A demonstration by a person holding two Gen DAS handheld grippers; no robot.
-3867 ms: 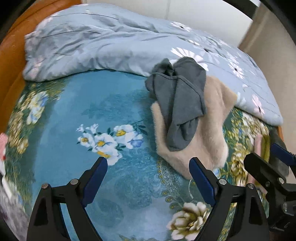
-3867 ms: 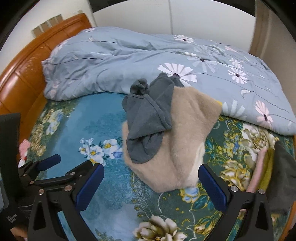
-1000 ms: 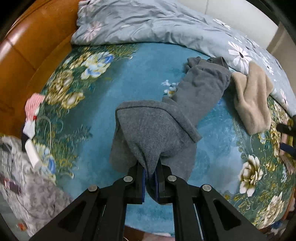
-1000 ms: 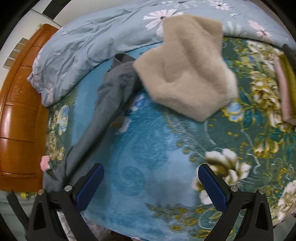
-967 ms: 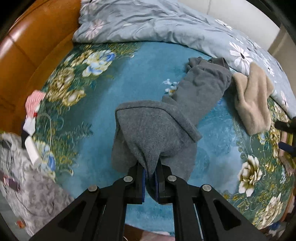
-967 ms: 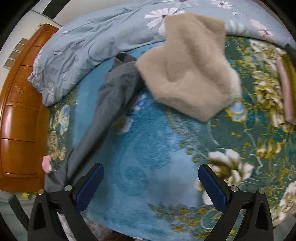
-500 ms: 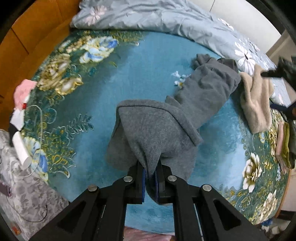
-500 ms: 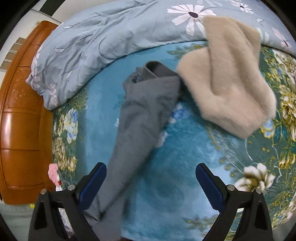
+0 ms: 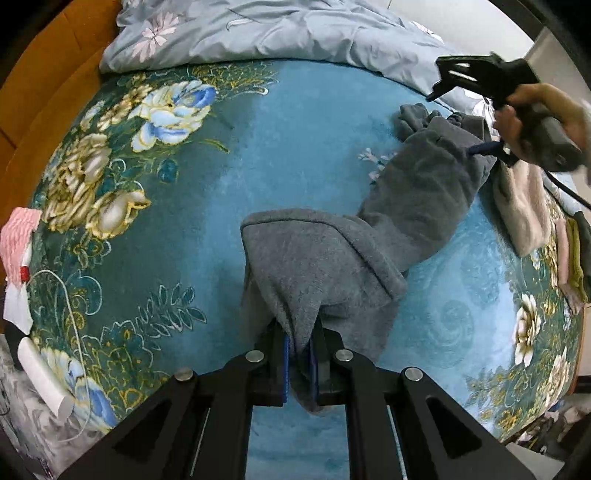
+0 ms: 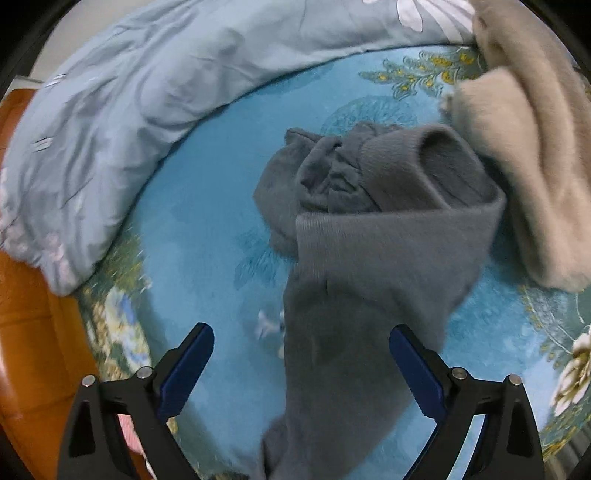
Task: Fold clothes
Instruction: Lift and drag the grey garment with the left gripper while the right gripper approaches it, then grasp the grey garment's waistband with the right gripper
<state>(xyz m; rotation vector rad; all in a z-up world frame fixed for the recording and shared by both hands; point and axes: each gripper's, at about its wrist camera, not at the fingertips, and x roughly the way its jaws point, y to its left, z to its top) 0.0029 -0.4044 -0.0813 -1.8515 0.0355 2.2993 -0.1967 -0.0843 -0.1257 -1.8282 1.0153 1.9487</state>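
A grey fleece garment (image 9: 388, 221) lies stretched across the teal floral bedspread (image 9: 258, 147). My left gripper (image 9: 297, 363) is shut on its near end, close to the bed's front edge. My right gripper (image 10: 301, 354) is open and hovers just above the garment's far, bunched end (image 10: 369, 206); in the left wrist view the right gripper (image 9: 476, 110) sits at the upper right, held by a hand. A beige fluffy garment (image 10: 535, 155) lies right next to the grey one.
A light blue flowered duvet (image 9: 277, 33) is heaped along the far side. Folded pink and olive clothes (image 9: 570, 254) lie at the right edge. The wooden bed frame (image 10: 33, 332) runs on the left, with a pink cloth (image 9: 14, 240) and a white cable.
My right gripper has moved in over the far end of the grey garment, still open. My left gripper keeps its hold on the near end and has risen slightly.
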